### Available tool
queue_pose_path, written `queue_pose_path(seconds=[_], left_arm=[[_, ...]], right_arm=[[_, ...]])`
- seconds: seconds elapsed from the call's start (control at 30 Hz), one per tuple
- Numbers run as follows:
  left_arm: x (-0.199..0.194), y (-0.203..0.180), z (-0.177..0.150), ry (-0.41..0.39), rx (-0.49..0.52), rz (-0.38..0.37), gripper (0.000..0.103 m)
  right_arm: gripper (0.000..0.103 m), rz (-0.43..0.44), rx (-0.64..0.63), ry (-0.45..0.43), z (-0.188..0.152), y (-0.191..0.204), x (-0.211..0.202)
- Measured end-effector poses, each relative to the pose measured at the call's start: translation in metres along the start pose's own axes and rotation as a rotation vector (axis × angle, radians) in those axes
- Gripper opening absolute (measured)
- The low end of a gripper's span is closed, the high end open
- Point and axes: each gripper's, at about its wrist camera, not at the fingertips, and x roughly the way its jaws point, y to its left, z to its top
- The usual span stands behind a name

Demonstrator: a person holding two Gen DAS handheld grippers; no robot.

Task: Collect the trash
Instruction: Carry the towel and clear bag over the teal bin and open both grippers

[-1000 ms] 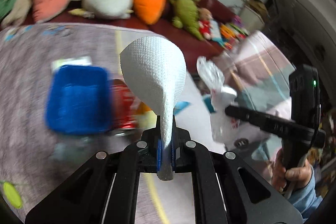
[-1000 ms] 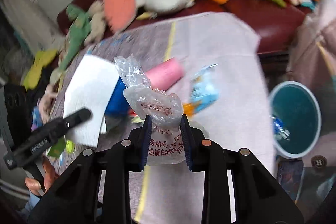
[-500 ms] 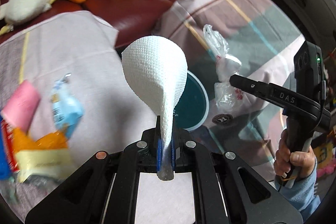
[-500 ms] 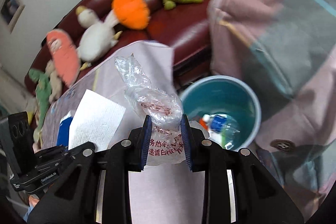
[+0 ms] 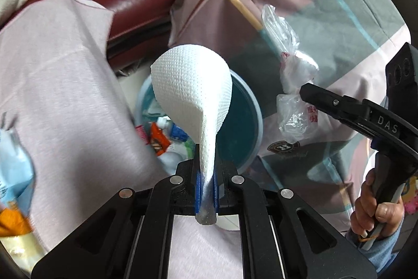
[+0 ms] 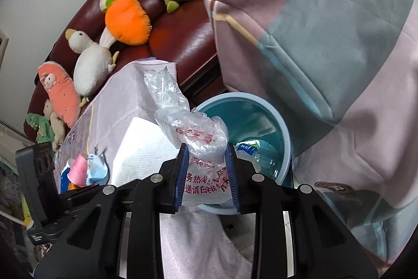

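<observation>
**Both grippers hold trash at the bin**

The left gripper (image 5: 205,190) has its jaws clamped on a white paper towel (image 5: 193,93), which stands up in front of the blue bin (image 5: 257,119). The right gripper (image 6: 206,174) has its jaws closed on a crumpled clear plastic bag (image 6: 193,132) with red print, just before the bin's rim. The bin sits on the floor beside the cloth-covered desk (image 5: 60,85) and already holds wrappers (image 5: 159,137). More litter (image 6: 83,169) lies on the desk.

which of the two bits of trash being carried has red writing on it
The clear plastic bag in the right gripper. It is crumpled, see-through and printed with red characters; the paper towel in the left gripper is plain white.
</observation>
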Motion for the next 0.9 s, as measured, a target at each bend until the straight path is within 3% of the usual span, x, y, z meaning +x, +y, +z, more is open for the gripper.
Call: queue_pose_path(seconds=[0.1, 0.17, 0.23, 0.27, 0.37, 0.53, 0.8, 0.83, 0.87, 0.9], left_arm=[[0.012, 0.000, 0.004, 0.009, 0.002, 0.003, 0.012], [0.021, 0.002, 0.005, 0.018, -0.007, 0.003, 0.026], [0.025, 0.005, 0.005, 0.012, -0.013, 0.024, 0.060], [0.025, 0.007, 0.005, 0.002, -0.016, 0.034, 0.064], [0.023, 0.012, 0.005, -0.003, -0.022, 0.040, 0.066], [0.012, 0.021, -0.001, -0.020, -0.043, 0.057, 0.079], [-0.009, 0.032, -0.012, -0.048, -0.066, 0.053, 0.084], [-0.013, 0.034, -0.013, -0.052, -0.073, 0.046, 0.084], [-0.015, 0.036, -0.014, -0.055, -0.079, 0.043, 0.084], [-0.018, 0.037, -0.016, -0.059, -0.082, 0.042, 0.085]], right_arm=[[0.029, -0.012, 0.006, 0.003, 0.004, -0.006, 0.004], [0.029, -0.017, 0.011, 0.008, 0.006, -0.010, 0.008], [0.029, -0.024, 0.012, 0.015, 0.007, -0.012, 0.011], [0.029, -0.026, 0.012, 0.018, 0.008, -0.012, 0.013], [0.029, -0.030, 0.009, 0.027, 0.010, -0.011, 0.018], [0.029, -0.033, -0.001, 0.033, 0.012, -0.005, 0.023], [0.031, -0.045, -0.020, 0.056, 0.011, 0.005, 0.033], [0.034, -0.050, -0.027, 0.067, 0.010, 0.008, 0.036], [0.049, -0.052, -0.029, 0.074, 0.009, 0.010, 0.038], [0.057, -0.056, -0.031, 0.077, 0.008, 0.012, 0.039]])
